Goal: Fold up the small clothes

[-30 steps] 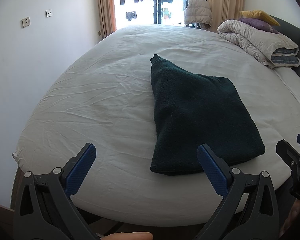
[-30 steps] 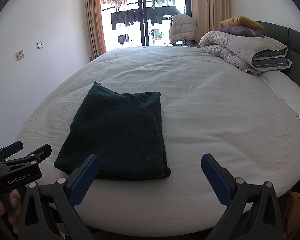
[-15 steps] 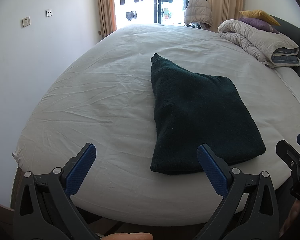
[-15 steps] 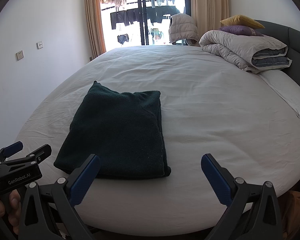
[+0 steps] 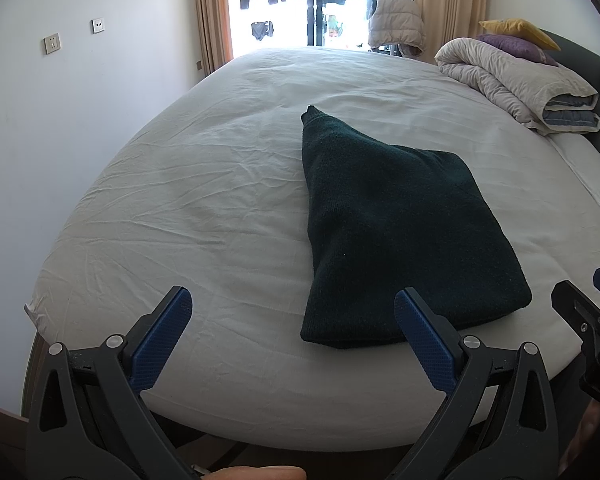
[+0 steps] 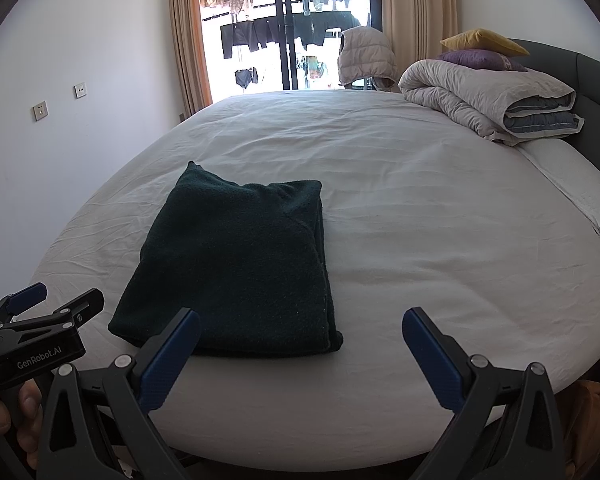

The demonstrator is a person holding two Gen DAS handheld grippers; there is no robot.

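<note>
Left wrist view: left gripper (image 5: 288, 320) and right gripper (image 6: 300, 338) both hang spread wide and empty, short of the bed (image 5: 204, 200), where the dark green sweater (image 5: 396, 224) lies folded near the front edge (apparently done). Any further fold should pinch both near corners together.

Black plastic gripper frames, blue textured pads (image 5: 162, 338), silver screws (image 6: 123, 360)

A bed (image 5: 220, 200) in a wrinkled white sheet carries everything. A folded dark green garment (image 5: 396, 224) lies near its front edge. A rolled duvet (image 5: 516, 80) sits at the far right.
</note>
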